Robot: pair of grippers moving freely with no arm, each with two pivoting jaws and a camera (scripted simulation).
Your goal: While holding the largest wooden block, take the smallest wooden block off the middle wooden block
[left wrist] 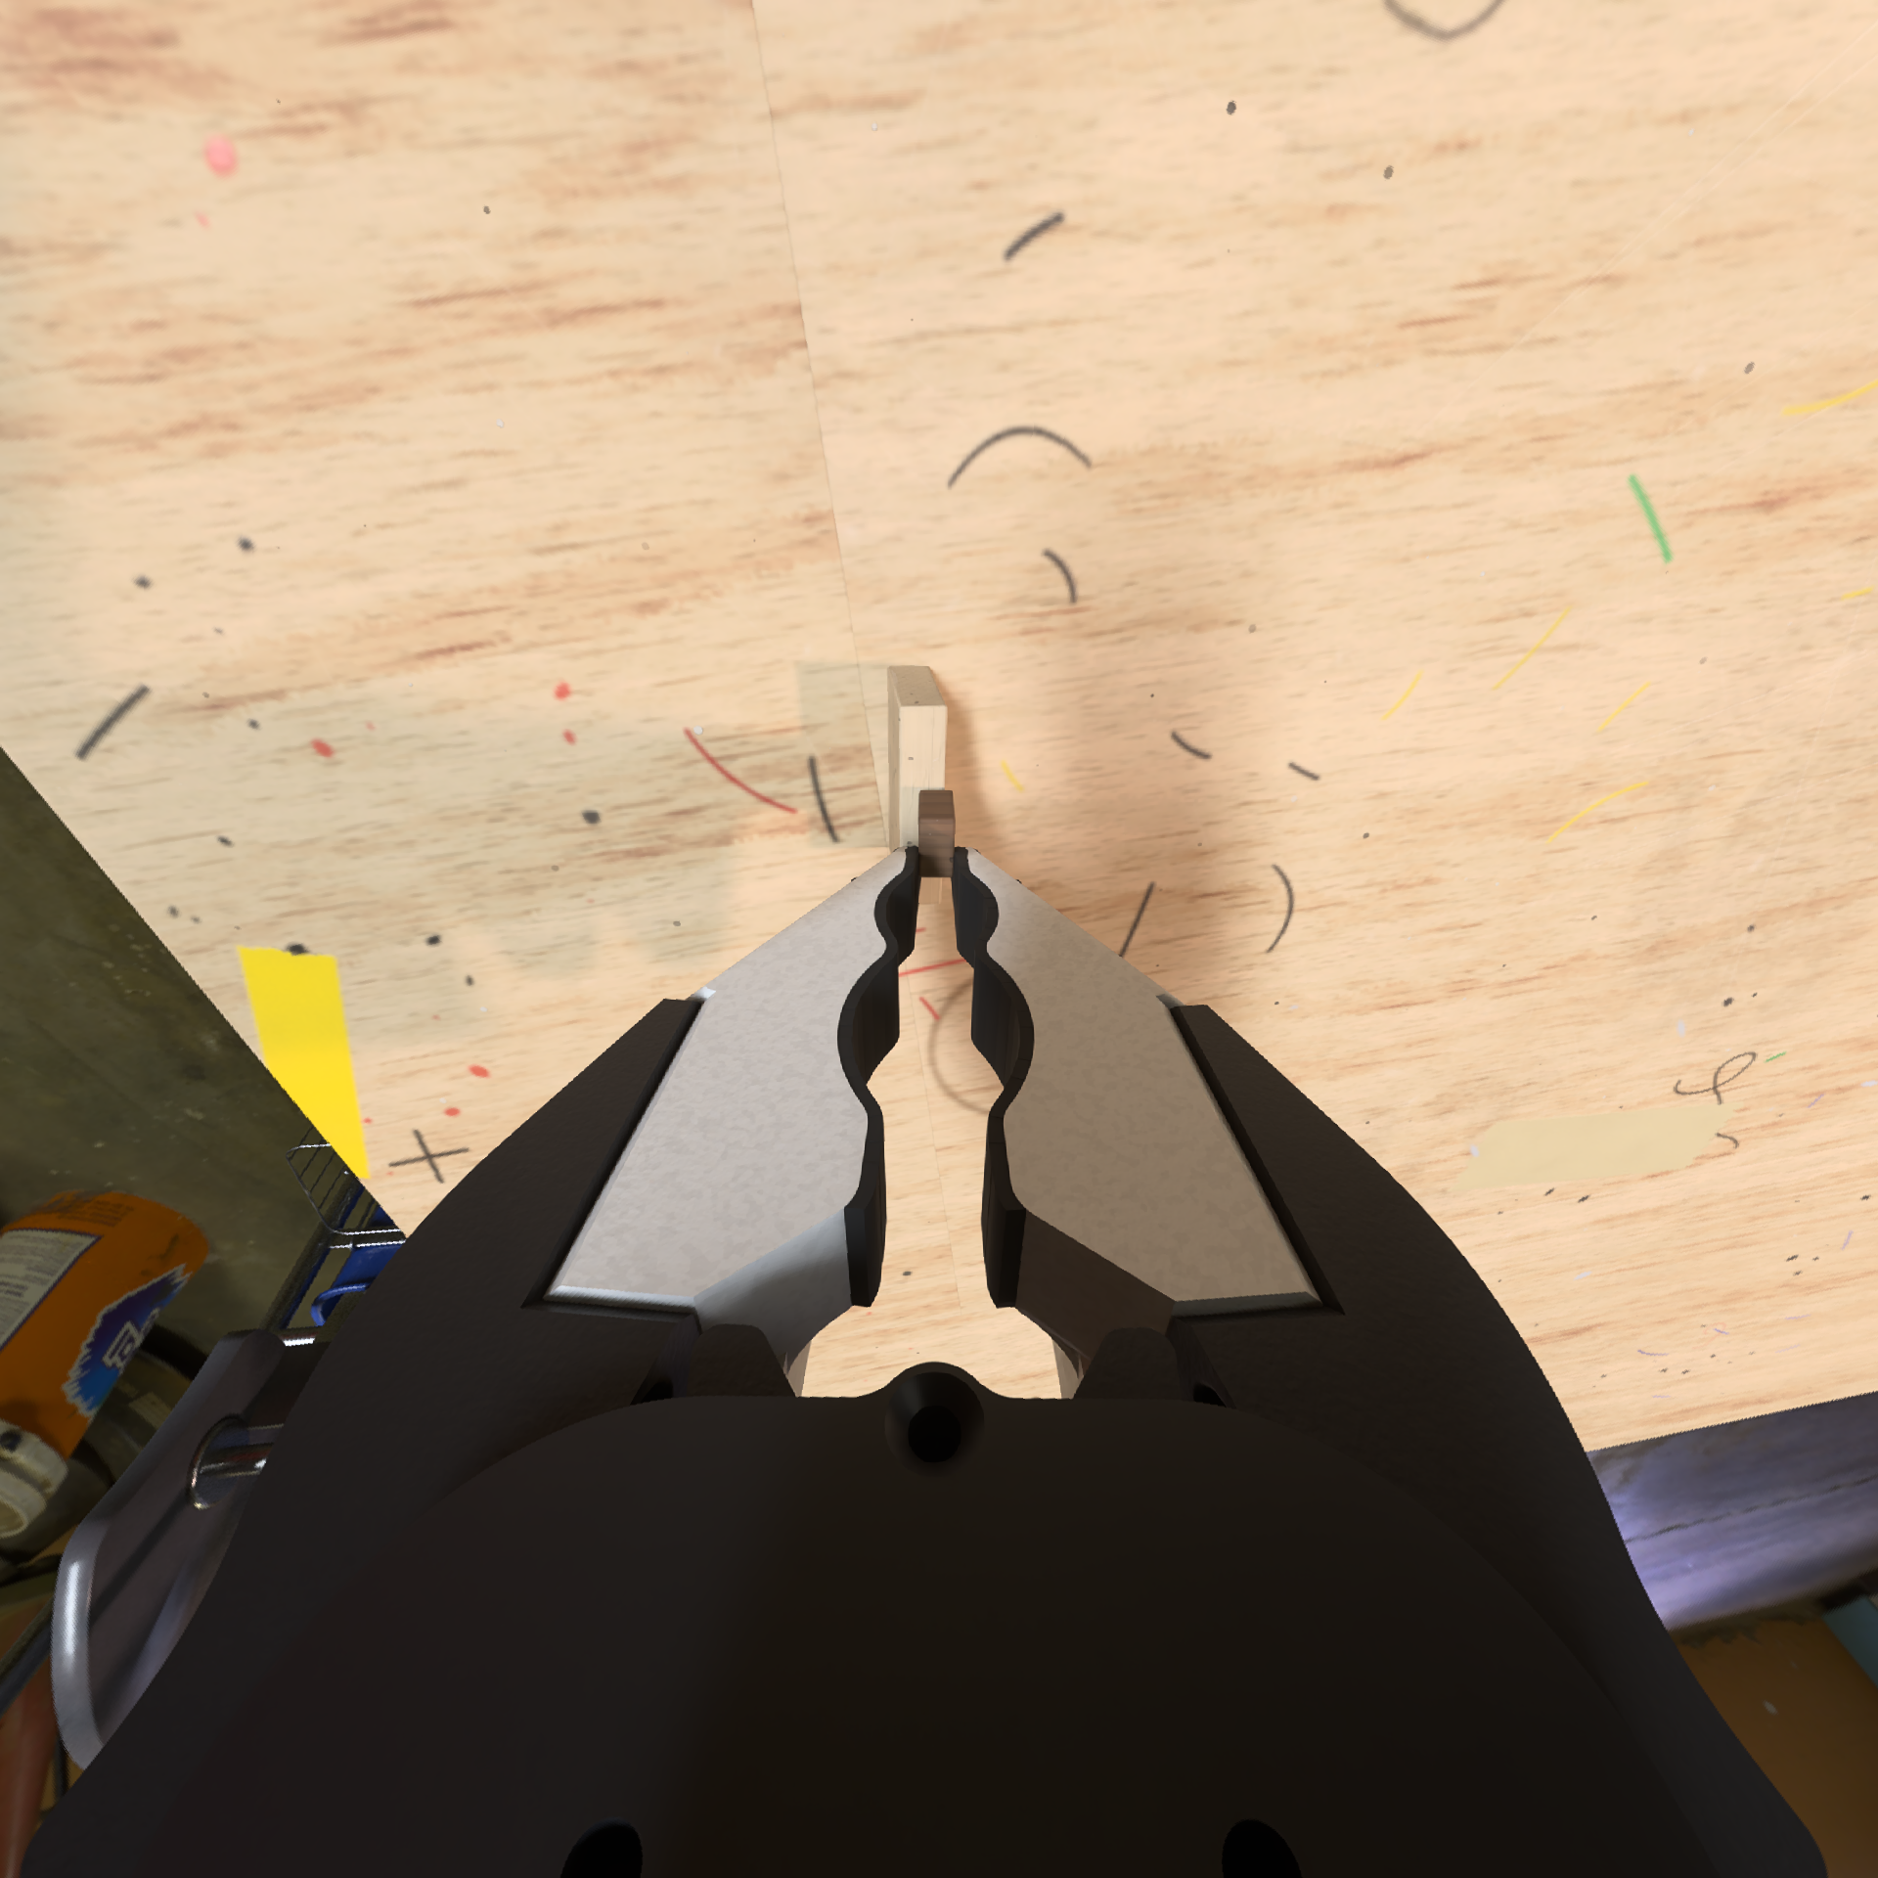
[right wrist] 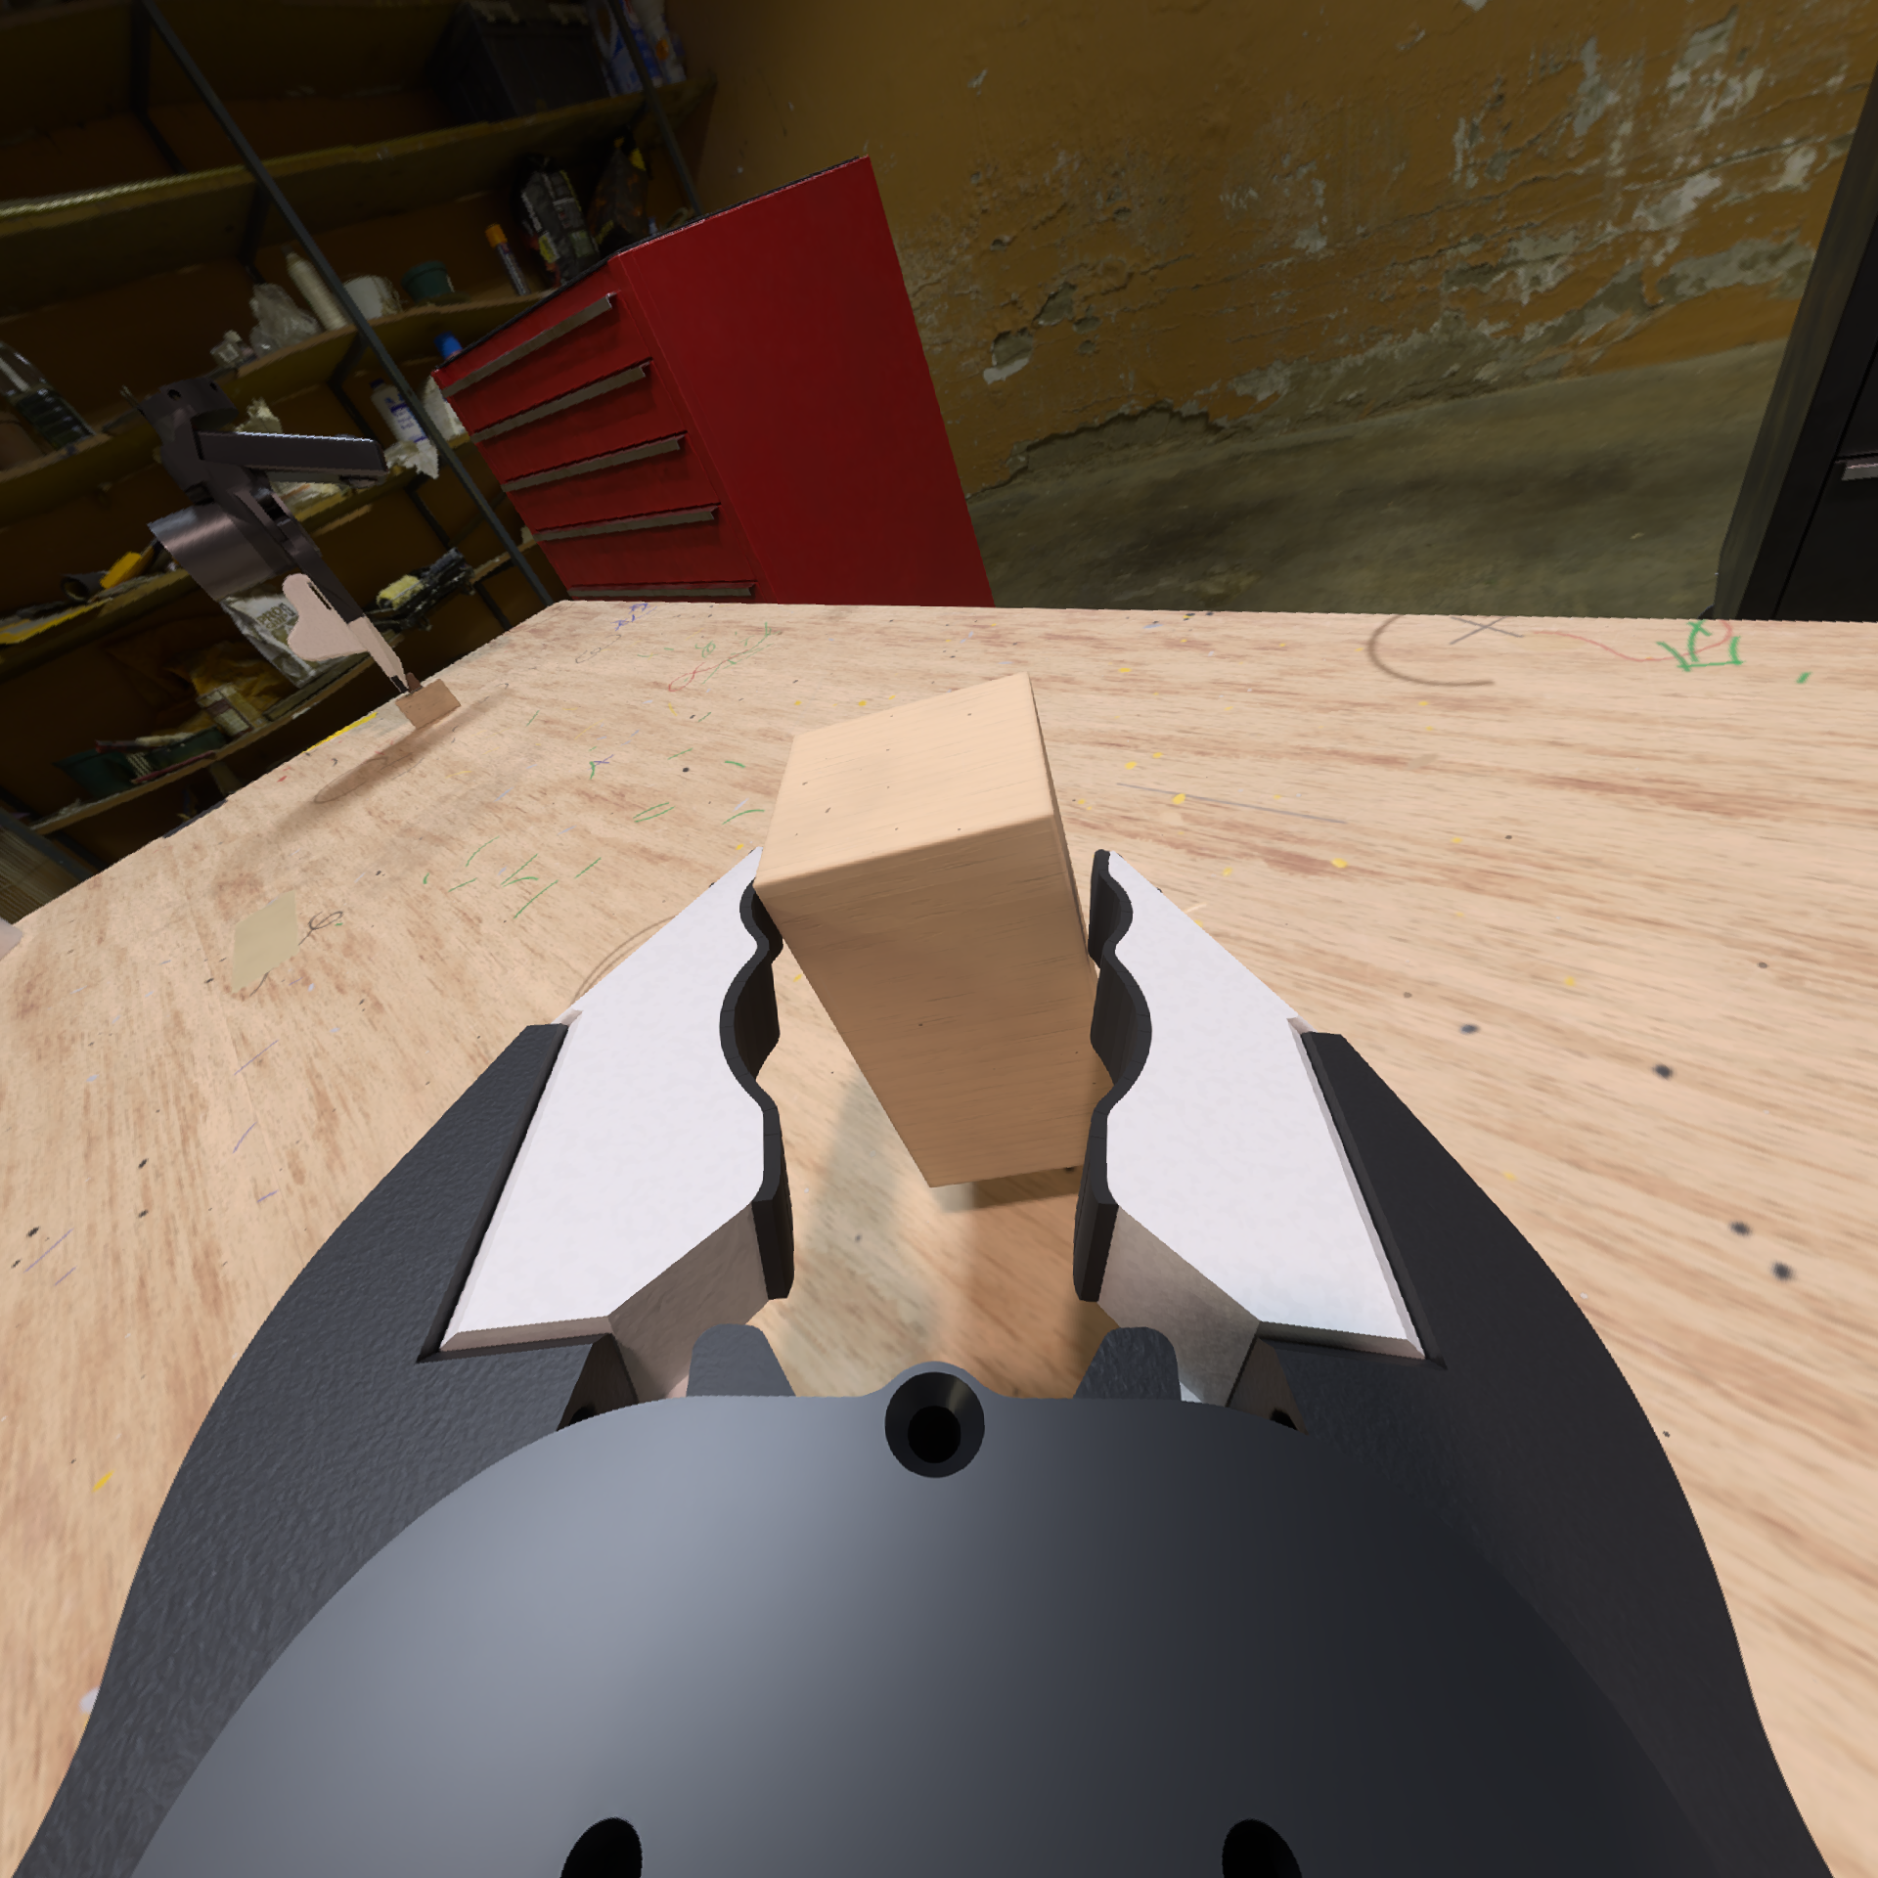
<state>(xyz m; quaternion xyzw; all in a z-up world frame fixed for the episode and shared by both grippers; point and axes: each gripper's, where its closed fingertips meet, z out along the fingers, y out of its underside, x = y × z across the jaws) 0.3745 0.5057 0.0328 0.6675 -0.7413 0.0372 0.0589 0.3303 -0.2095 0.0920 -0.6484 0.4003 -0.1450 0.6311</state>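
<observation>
In the right wrist view my right gripper [right wrist: 930, 889] is shut on the largest wooden block [right wrist: 915, 915], a pale tall block held tilted a little above the table [right wrist: 1423, 1016]. In the left wrist view my left gripper [left wrist: 935, 862] points down, its fingertips shut on the smallest block [left wrist: 935, 821], a dark brown piece. The pale middle block [left wrist: 918, 747] stands right against it on the table [left wrist: 1321, 407]. I cannot tell whether the two still touch. Far left in the right wrist view the left gripper [right wrist: 404, 679] shows at the middle block [right wrist: 432, 701].
A red drawer cabinet [right wrist: 732, 407] and cluttered shelves [right wrist: 203, 305] stand beyond the table's far edge. Yellow tape [left wrist: 305, 1047] marks the table's left edge, with an orange can [left wrist: 91, 1311] below it. The table top carries pen marks and paint specks.
</observation>
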